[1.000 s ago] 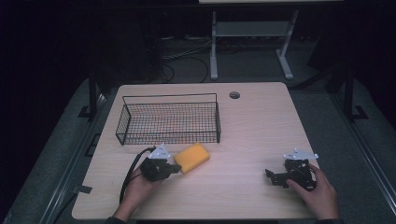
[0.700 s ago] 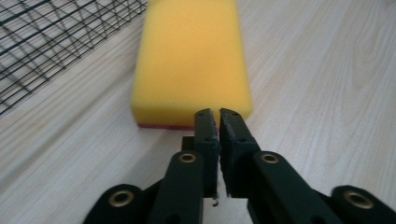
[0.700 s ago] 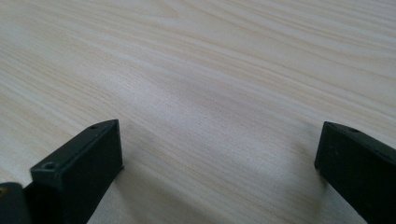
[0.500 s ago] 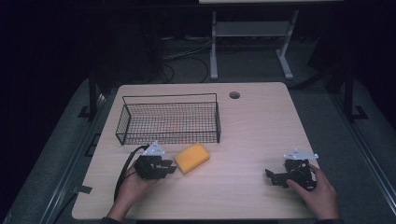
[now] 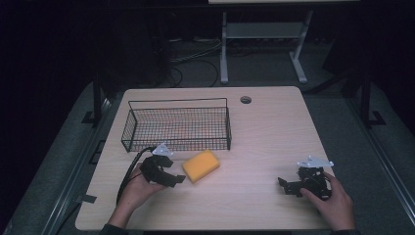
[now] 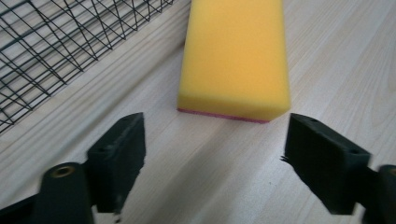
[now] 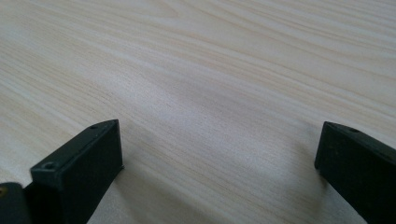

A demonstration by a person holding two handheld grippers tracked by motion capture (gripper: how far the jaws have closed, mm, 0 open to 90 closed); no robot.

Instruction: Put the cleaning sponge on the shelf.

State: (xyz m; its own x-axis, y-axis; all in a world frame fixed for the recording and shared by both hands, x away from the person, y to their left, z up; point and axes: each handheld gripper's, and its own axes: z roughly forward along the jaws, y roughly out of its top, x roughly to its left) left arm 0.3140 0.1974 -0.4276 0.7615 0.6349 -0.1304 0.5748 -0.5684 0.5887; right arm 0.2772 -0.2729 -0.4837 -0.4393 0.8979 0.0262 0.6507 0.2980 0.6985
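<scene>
I have my left gripper (image 5: 172,175) lined up on the yellow sponge (image 5: 200,165), which lies flat on the wooden table (image 5: 274,132) just in front of the wire basket (image 5: 176,125). Its jaws have just been opening and now stand spread wide, nothing between them; in the left gripper view the sponge (image 6: 236,56) sits at twelve o'clock, just past the tips. I judge this the approach before a pick: next I should ease forward until the near end sits between the pads, then close gently (foam squashes easily), and lift towards the basket (image 6: 60,42) at ten o'clock. My right gripper (image 5: 288,186) rests well apart at the sponge's three o'clock, jaws also spread over bare wood. The sponge's far end is cut off at the frame's top, and its thin reddish underside barely shows.
</scene>
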